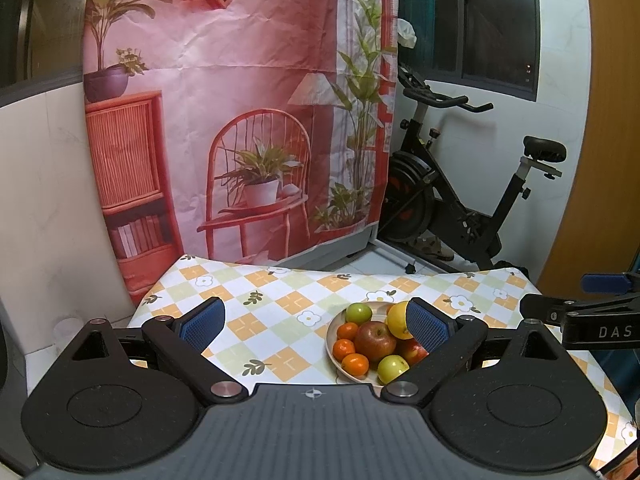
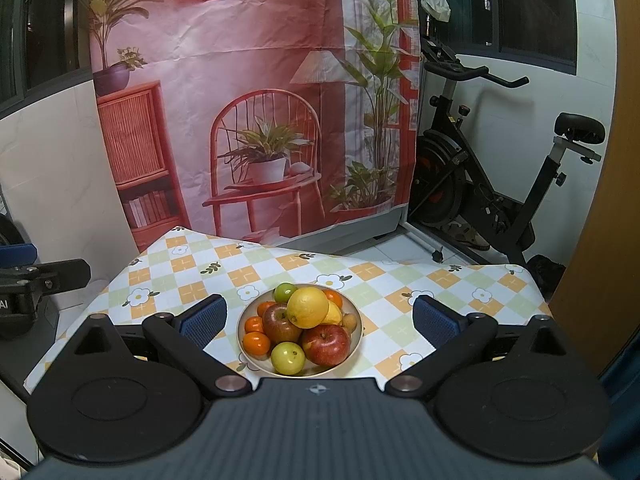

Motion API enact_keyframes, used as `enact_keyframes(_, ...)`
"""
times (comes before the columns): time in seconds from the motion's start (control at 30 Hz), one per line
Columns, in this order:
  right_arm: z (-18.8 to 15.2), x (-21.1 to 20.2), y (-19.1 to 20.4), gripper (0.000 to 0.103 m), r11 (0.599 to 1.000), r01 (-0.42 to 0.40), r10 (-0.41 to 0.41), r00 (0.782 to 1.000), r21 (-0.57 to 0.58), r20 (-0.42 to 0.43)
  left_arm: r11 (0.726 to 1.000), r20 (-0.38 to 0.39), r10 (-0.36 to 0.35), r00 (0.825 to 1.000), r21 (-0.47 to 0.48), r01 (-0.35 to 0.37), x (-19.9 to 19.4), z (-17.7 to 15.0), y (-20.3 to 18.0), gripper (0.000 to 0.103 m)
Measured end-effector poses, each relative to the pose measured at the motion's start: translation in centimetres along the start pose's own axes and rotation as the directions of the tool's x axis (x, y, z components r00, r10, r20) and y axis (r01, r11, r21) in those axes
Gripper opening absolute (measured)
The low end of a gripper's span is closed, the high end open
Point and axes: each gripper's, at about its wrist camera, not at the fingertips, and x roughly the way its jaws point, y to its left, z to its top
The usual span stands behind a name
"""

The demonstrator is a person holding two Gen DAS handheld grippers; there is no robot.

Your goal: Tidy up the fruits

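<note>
In the right wrist view, a beige bowl point(image 2: 357, 322) heaped with fruit sits at the lower centre of the frame on a table covered by a checked tablecloth point(image 2: 400, 280) printed with white flowers. A large yellow lemon point(image 2: 307, 307) tops the pile. Below it lie two red apples, one at the left point(image 2: 280, 323) and one at the lower right point(image 2: 326, 344), with a yellow-green apple point(image 2: 288, 357) at the front rim. Small oranges point(image 2: 256, 342) line the left edge of the bowl, and a green fruit point(image 2: 285, 292) sits at the back. The right gripper point(image 2: 320, 320) is released, its blue-padded fingers point(image 2: 202, 322) spread wide to either side of the bowl and holding nothing.

In the left wrist view, the same bowl point(image 1: 332, 350) appears right of centre in the lower half of the frame, partly hidden behind the right-hand finger. The left gripper point(image 1: 316, 324) is also released and empty, its blue pads point(image 1: 426, 328) well apart; most of the space between them shows bare tablecloth. The right gripper's black body juts in at the right edge of this frame.

Behind the table hangs a pink printed backdrop point(image 2: 240, 100) showing a chair and potted plants. A black exercise bike point(image 2: 500, 184) stands at the right of the frame, under a dark window.
</note>
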Motion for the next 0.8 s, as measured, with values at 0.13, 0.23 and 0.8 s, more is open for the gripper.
enact_keyframes(0.13,-0.01,0.02,-0.01,0.101,1.0,0.0,0.0,1.0,0.0,0.0,1.0,0.005,0.001,1.0,0.003,-0.001,-0.13,0.11,-0.09,0.098)
enact_keyframes(0.23,-0.02,0.02,-0.02,0.101,1.0,0.0,0.0,1.0,0.0,0.0,1.0,0.007,0.002,1.0,0.005,-0.002,-0.17,0.12,-0.17,0.099)
enact_keyframes(0.8,-0.05,0.03,-0.01,0.101,1.0,0.0,0.0,1.0,0.0,0.0,1.0,0.015,0.003,1.0,0.005,-0.003,-0.38,0.12,-0.26,0.099)
